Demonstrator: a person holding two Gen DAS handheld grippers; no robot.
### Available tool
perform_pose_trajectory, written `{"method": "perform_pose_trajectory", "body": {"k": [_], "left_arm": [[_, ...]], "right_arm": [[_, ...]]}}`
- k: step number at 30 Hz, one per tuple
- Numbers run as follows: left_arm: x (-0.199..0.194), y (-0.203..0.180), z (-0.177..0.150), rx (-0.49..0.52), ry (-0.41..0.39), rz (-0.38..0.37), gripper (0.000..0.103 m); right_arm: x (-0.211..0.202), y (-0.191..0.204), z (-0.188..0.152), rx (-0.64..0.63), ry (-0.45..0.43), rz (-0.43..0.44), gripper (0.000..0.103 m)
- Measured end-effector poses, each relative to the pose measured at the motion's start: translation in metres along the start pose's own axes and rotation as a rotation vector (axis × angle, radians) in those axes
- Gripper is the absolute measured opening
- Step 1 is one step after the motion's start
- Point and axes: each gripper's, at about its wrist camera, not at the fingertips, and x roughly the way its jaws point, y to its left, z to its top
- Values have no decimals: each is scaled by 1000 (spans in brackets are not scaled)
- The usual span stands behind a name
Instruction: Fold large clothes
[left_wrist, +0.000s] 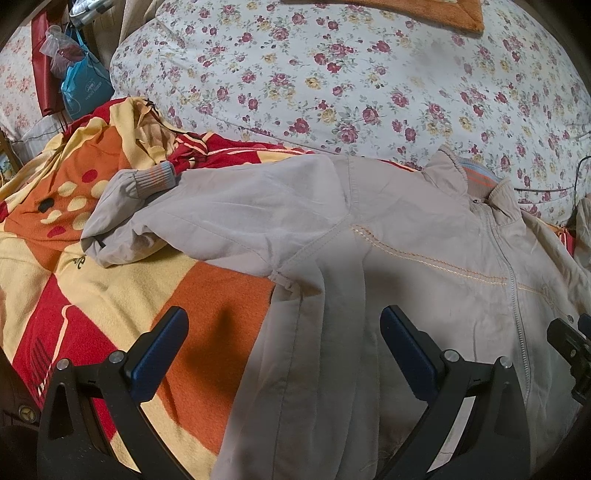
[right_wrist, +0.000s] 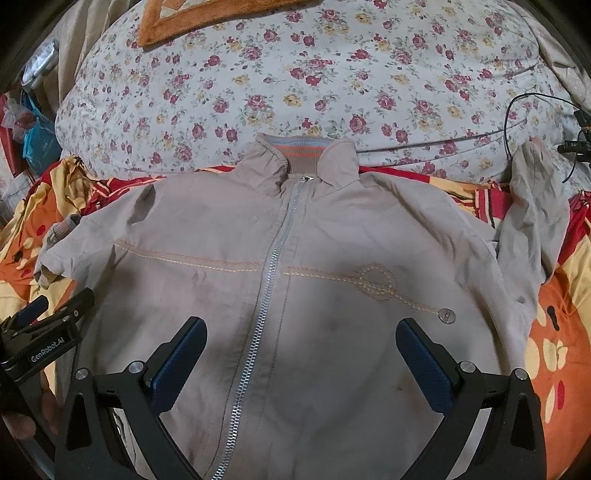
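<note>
A beige zip-up jacket (right_wrist: 295, 258) lies face up, zipped, on a red, orange and yellow blanket (left_wrist: 110, 280). Its collar (right_wrist: 299, 155) points away from me. In the left wrist view the jacket (left_wrist: 369, 258) has one sleeve (left_wrist: 166, 206) bunched to the left, with a ribbed cuff (left_wrist: 155, 181). The other sleeve (right_wrist: 535, 206) lies crumpled at the right. My left gripper (left_wrist: 284, 336) is open and empty over the jacket's left side edge. My right gripper (right_wrist: 301, 339) is open and empty over the lower chest, right of the zipper (right_wrist: 273, 266).
A floral quilt (right_wrist: 314, 81) lies bunched behind the jacket, with an orange mat (right_wrist: 207, 18) on it. Black cables (right_wrist: 517, 110) run at the right. Bags (left_wrist: 77, 74) hang at the far left. The right gripper's edge shows in the left wrist view (left_wrist: 570, 347).
</note>
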Motion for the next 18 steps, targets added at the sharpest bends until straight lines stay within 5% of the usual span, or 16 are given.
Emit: {"method": "perform_pose_trajectory", "body": {"k": [18], "left_arm": [[4, 4, 2, -10, 7, 9, 103]], "right_arm": [[0, 27, 9, -62, -1, 11, 102]]}}
